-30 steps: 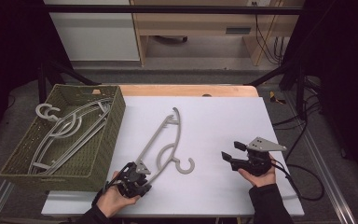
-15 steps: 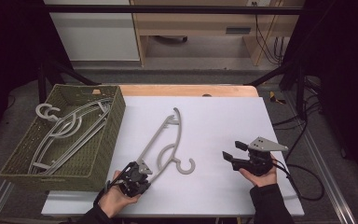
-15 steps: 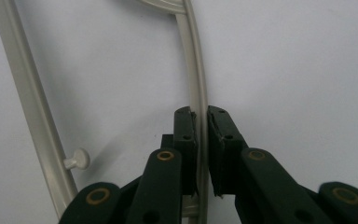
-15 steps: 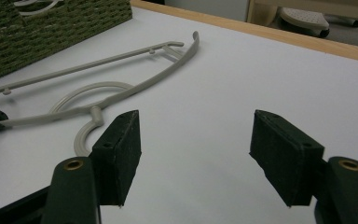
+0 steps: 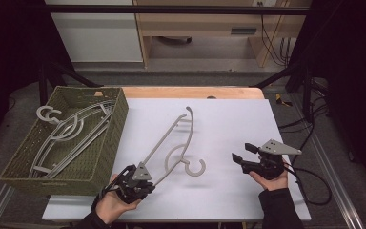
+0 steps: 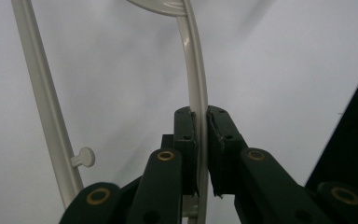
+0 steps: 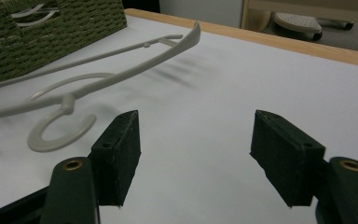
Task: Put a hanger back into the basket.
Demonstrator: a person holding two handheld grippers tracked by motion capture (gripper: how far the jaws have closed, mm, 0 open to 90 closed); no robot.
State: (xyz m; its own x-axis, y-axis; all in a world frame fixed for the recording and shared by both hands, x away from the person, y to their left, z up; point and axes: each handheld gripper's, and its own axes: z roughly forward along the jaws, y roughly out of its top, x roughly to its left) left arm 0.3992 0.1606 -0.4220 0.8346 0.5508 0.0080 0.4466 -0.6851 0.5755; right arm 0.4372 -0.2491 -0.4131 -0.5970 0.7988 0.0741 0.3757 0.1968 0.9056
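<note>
A pale grey plastic hanger lies slantwise across the white table top, its hook toward the near side. My left gripper is at its near lower end, shut on the hanger's curved arm. In the left gripper view both pads of the left gripper press on that arm, and the straight bar runs beside it. The hanger hovers a little above the table, casting a shadow. My right gripper is to the right of the hook, open, and nothing is between the jaws of the right gripper.
A green woven basket stands at the table's left edge with several more grey hangers in it. The basket is also in the right gripper view. A wooden edge runs along the far side. Cables trail off at the right.
My left gripper has shut on the hanger's arm and risen slightly, lifting the hanger's near end off the table. The right gripper has stayed put.
</note>
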